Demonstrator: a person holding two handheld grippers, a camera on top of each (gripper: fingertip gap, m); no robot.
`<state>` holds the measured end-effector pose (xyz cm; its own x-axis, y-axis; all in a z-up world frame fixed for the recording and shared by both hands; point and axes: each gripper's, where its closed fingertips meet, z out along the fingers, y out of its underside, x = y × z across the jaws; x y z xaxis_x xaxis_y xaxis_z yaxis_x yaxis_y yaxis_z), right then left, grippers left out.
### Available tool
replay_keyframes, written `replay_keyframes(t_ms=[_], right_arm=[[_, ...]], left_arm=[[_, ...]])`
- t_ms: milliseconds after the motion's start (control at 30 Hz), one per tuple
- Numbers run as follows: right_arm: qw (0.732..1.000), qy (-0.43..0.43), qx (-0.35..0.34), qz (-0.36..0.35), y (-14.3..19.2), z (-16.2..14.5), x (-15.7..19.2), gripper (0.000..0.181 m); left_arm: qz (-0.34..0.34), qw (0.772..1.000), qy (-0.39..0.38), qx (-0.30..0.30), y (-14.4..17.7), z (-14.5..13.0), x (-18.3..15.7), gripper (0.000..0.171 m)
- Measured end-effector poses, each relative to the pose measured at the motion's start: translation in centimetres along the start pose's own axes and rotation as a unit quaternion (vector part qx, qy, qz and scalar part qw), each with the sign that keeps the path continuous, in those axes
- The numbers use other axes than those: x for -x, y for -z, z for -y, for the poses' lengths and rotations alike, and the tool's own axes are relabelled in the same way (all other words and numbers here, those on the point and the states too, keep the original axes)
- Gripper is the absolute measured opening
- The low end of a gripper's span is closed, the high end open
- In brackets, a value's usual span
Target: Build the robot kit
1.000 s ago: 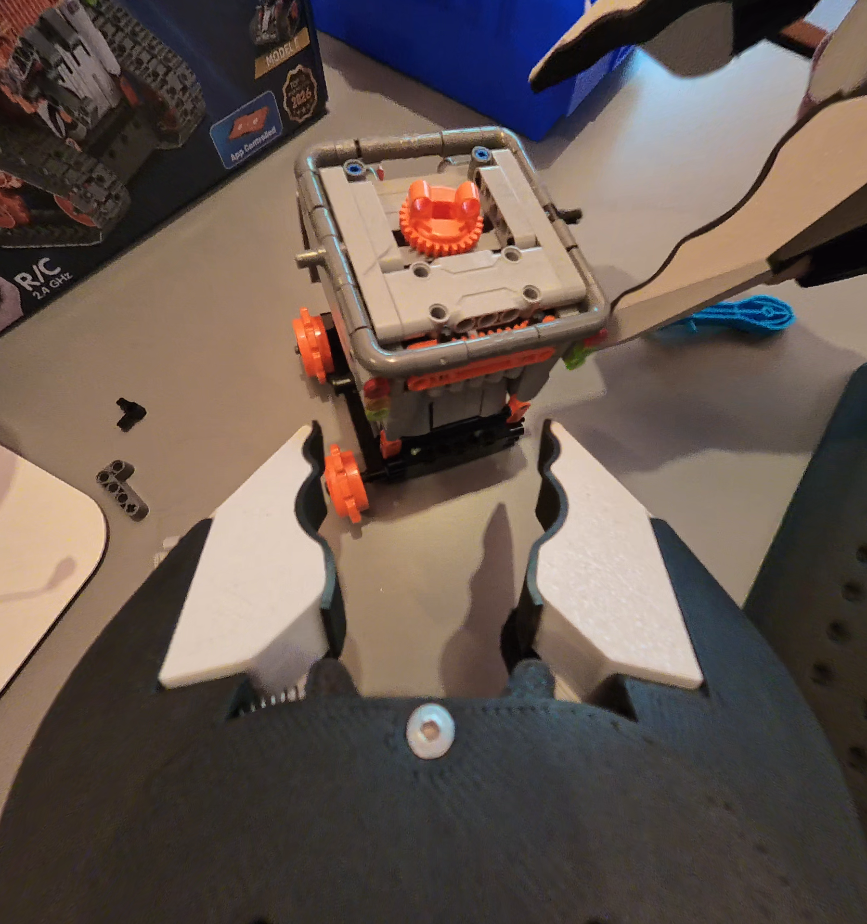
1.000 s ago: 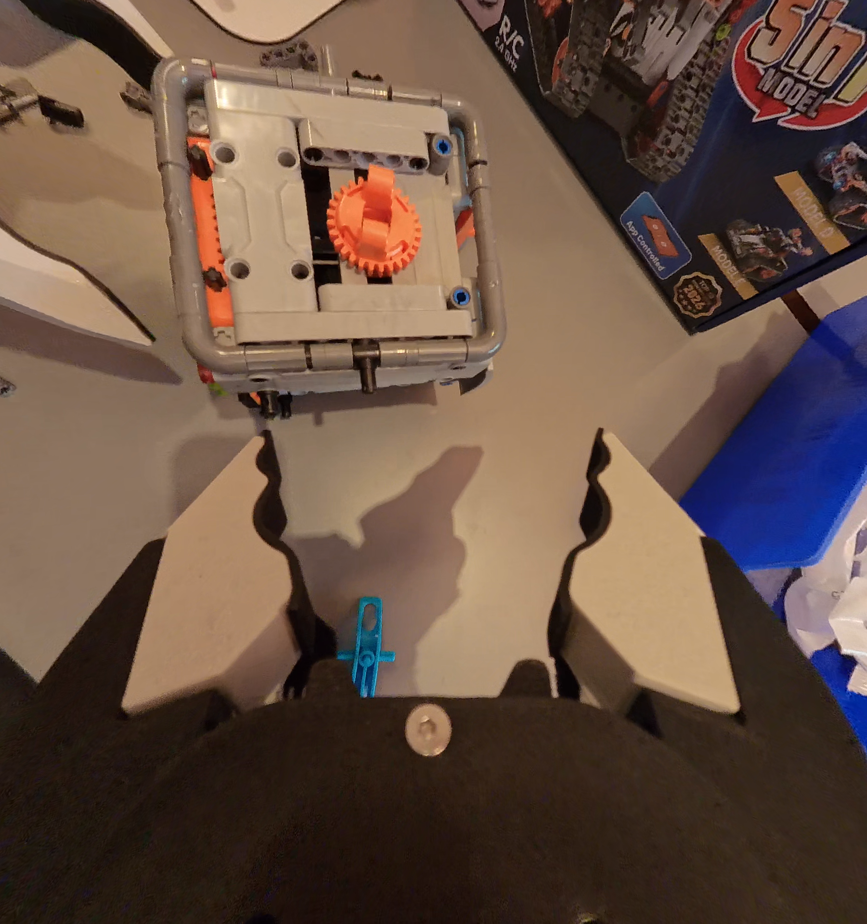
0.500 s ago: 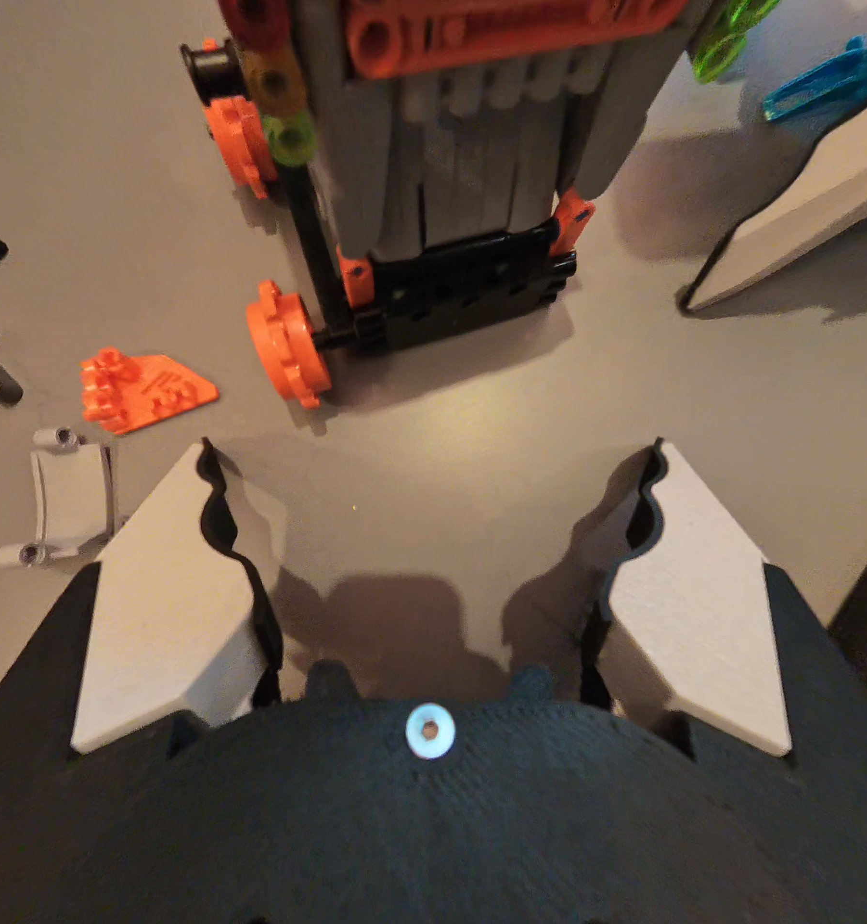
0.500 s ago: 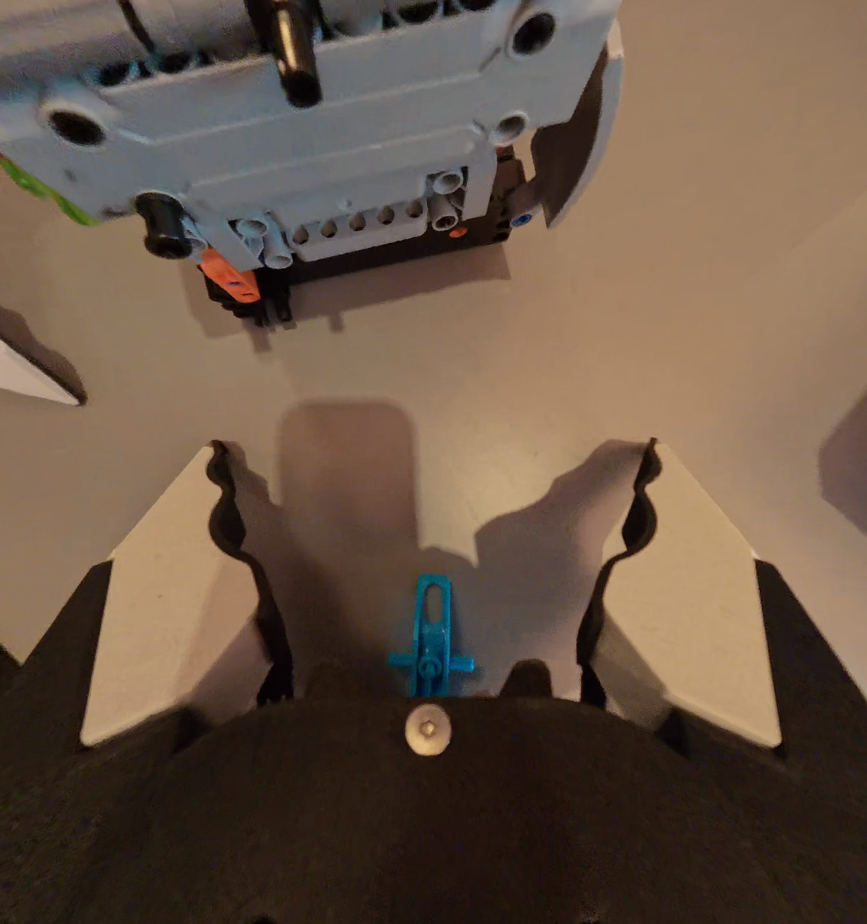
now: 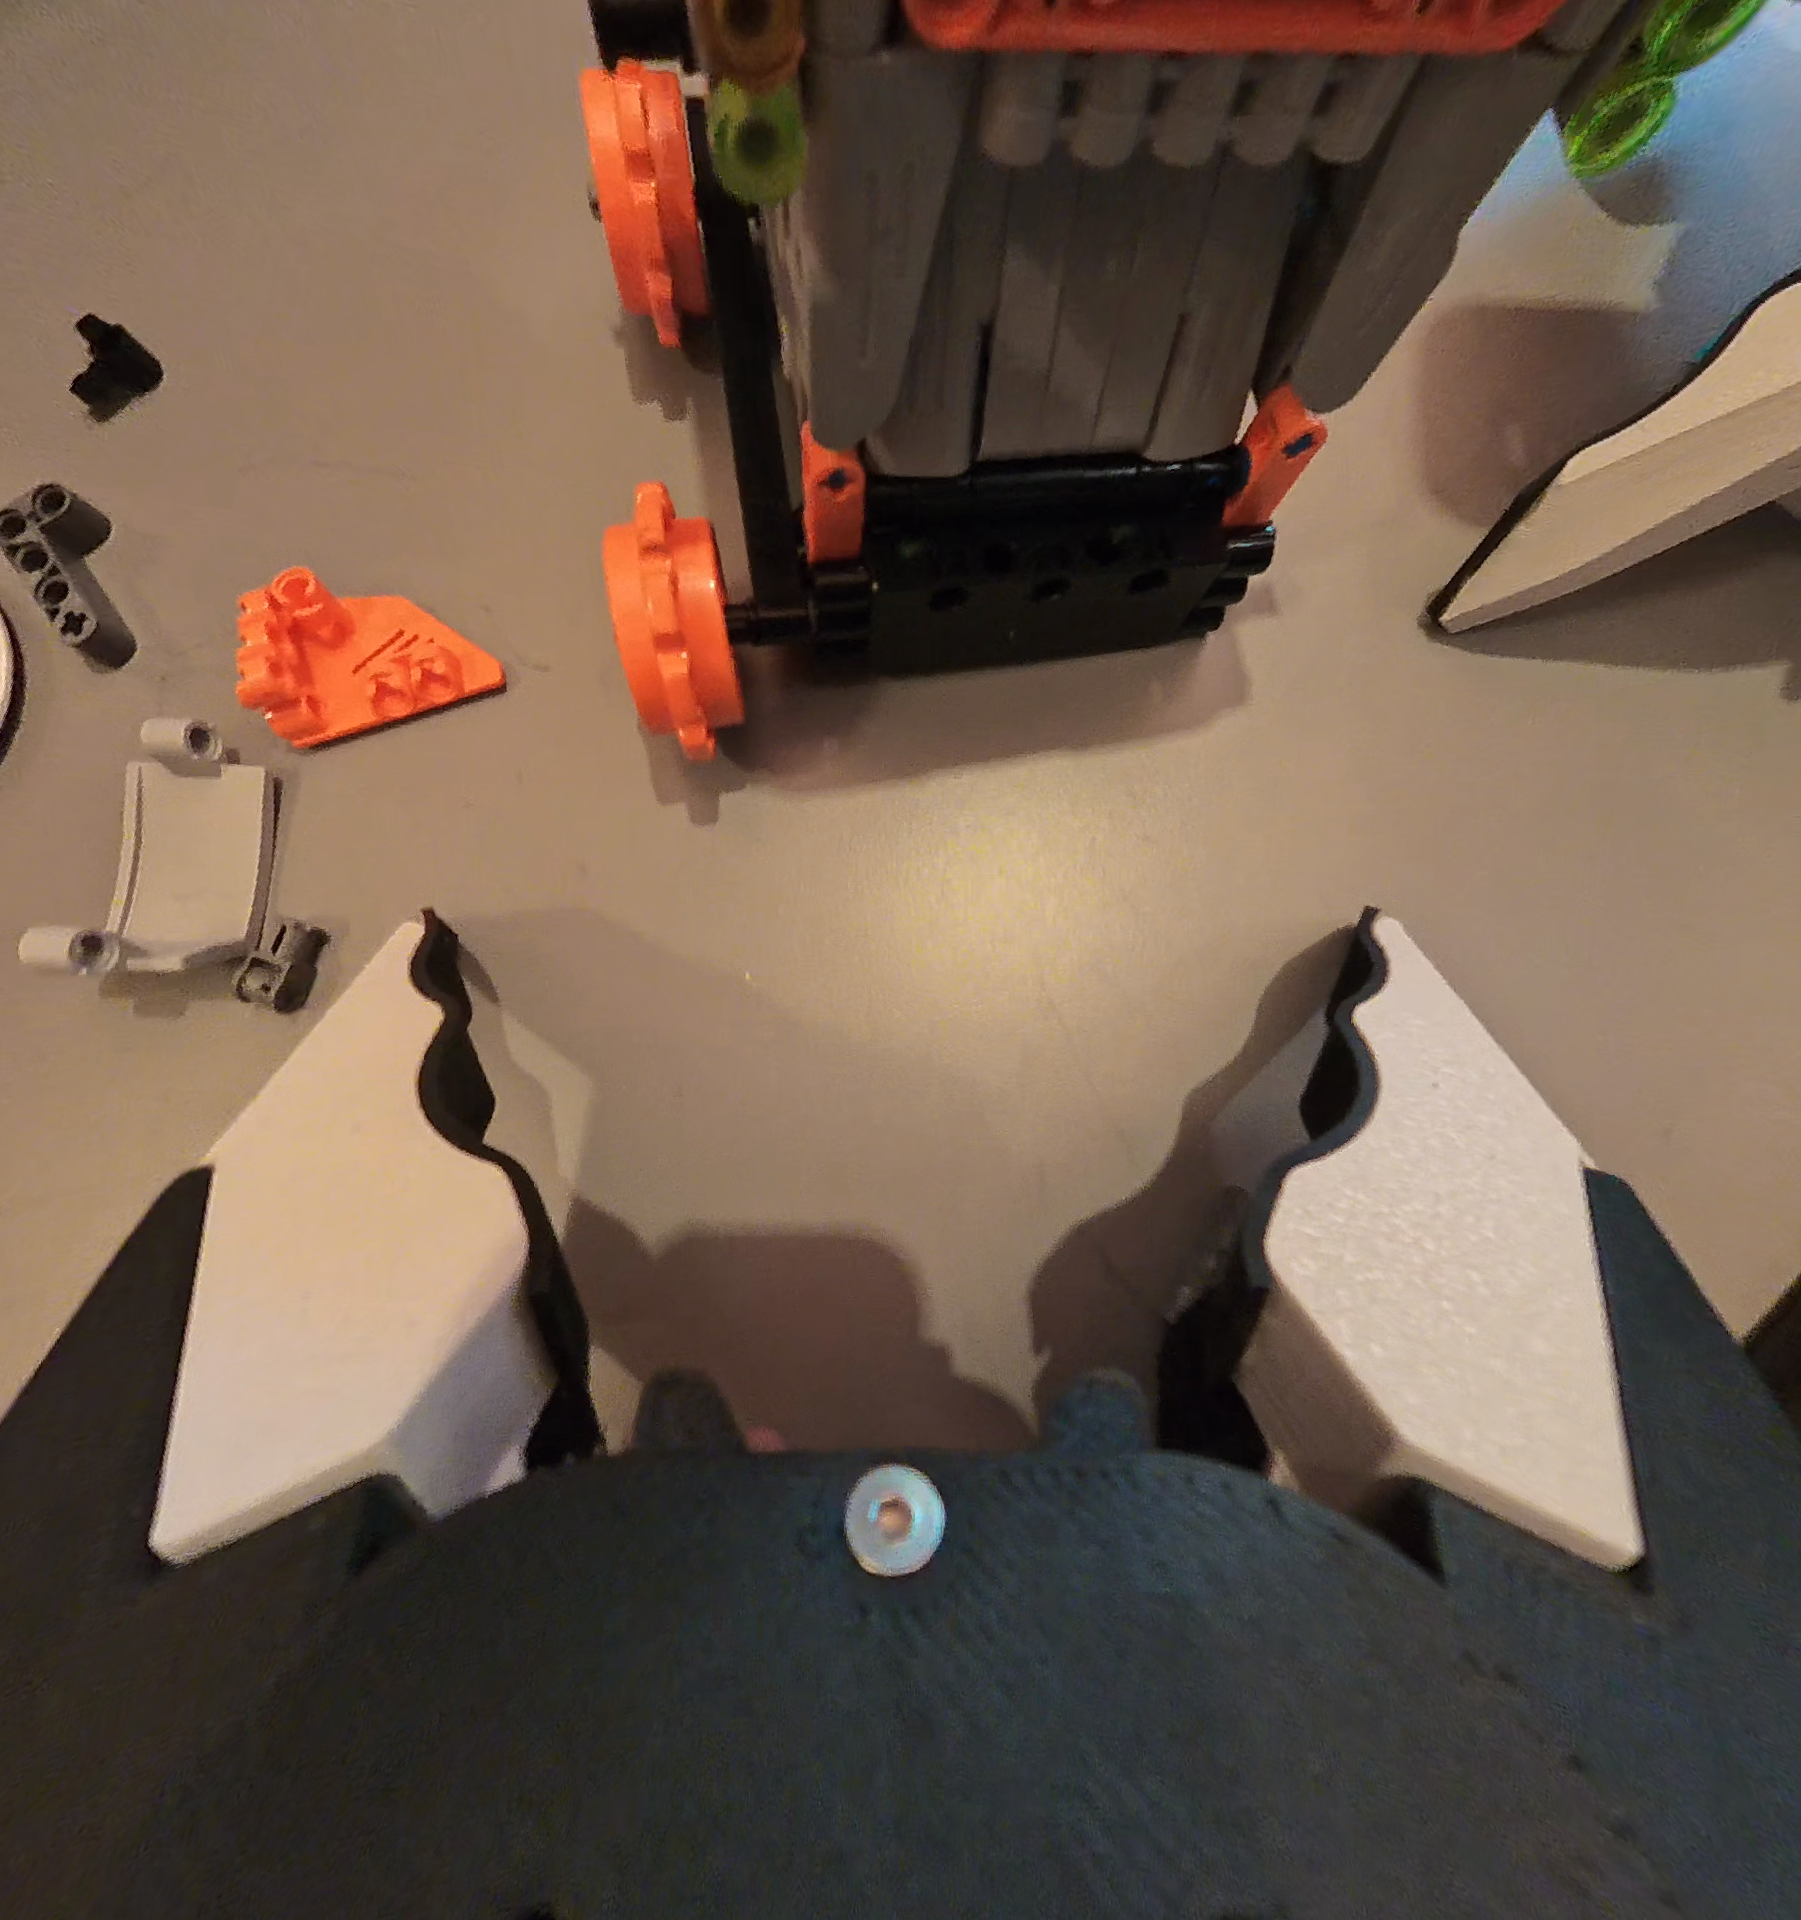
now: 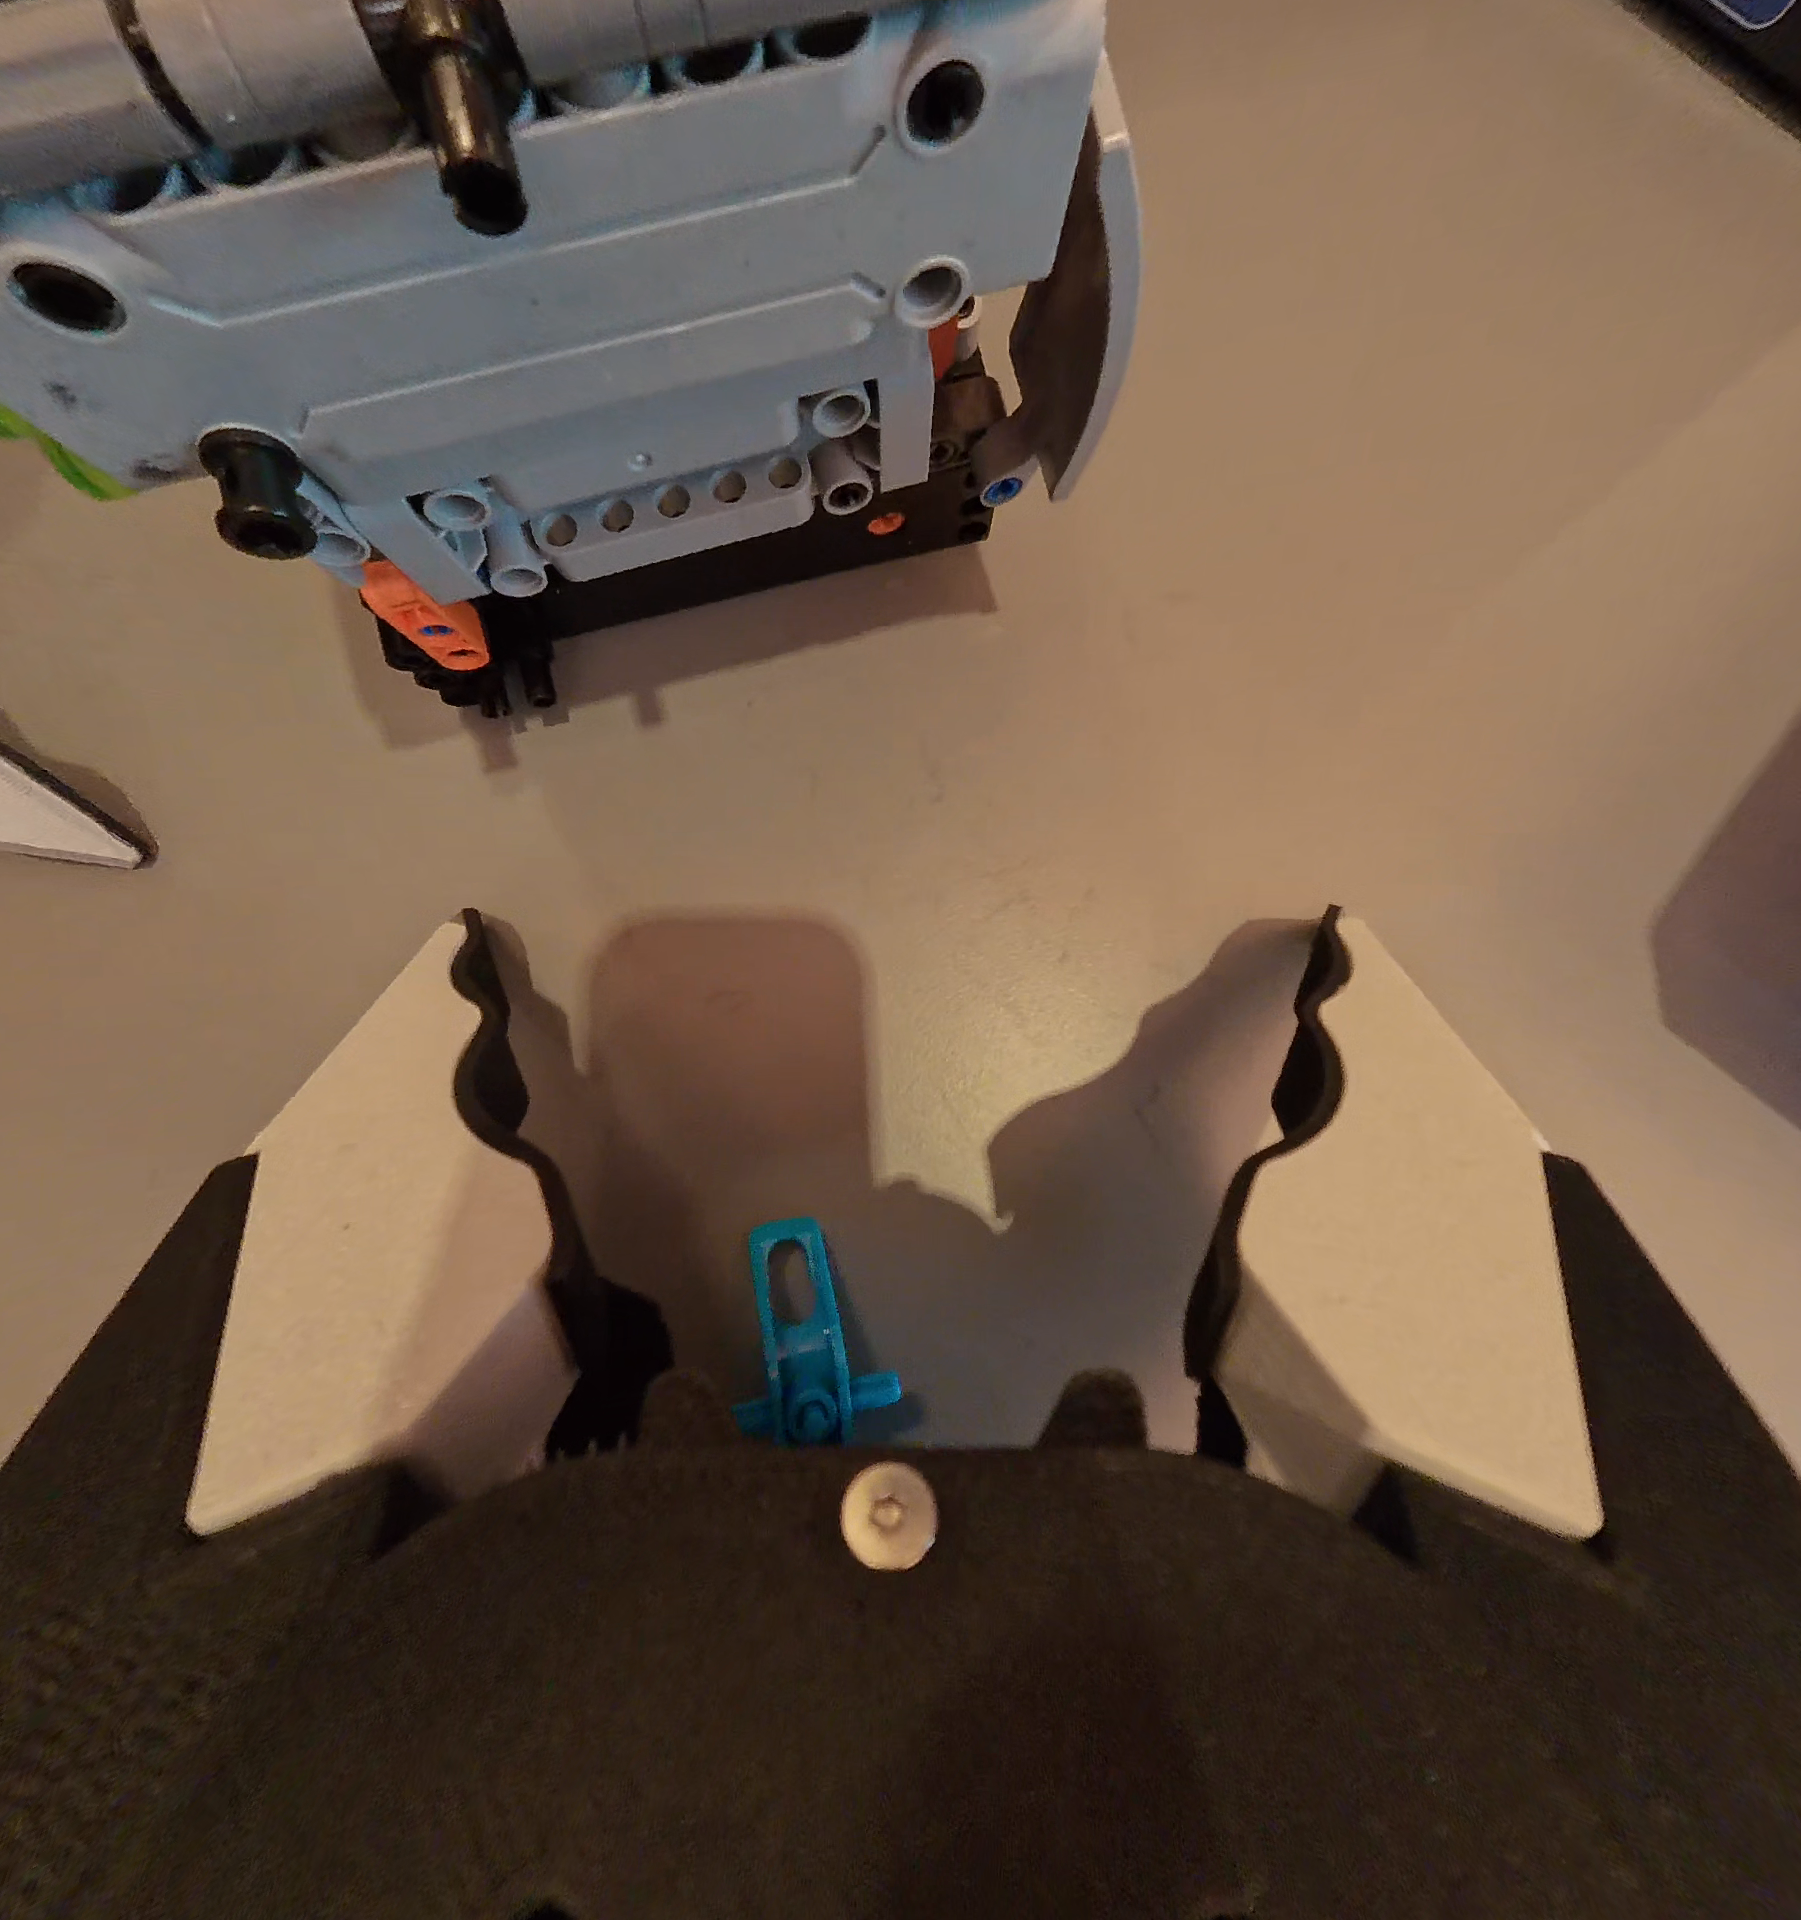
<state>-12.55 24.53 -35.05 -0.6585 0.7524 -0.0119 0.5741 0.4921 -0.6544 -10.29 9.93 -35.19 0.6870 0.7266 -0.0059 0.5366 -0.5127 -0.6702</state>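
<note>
While both hand-held grippers, left [image 5: 901,935] & right [image 6: 901,925], gape wide, empty, I'd go slow near toy block [image 5: 1041,343].

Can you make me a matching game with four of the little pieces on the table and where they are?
Things:
1. orange flat piece
2. blue piece
3. curved grey panel
4. small black piece

Places:
A. between the right gripper's open fingers
B. just left of the model's lower orange wheel
C. by the left gripper's left finger
D. far left, farthest back

Pairs: 1-B, 2-A, 3-C, 4-D
</note>
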Motion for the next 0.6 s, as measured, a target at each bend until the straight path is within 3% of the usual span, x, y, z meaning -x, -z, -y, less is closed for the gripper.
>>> replay_keyframes(t_ms=[267,600], right_arm=[[1.0,0.003,-0.002,0.002,0.08,-0.07,-0.02,0.145],[1.0,0.005,0.0,0.004,0.16,-0.28,0.09,0.149]], left_arm=[[0.01,1.0,0.011,-0.004,0.67,-0.61,0.03,0.151],[0.017,1.0,0.021,0.001,0.54,-0.72,0.41,0.158]])
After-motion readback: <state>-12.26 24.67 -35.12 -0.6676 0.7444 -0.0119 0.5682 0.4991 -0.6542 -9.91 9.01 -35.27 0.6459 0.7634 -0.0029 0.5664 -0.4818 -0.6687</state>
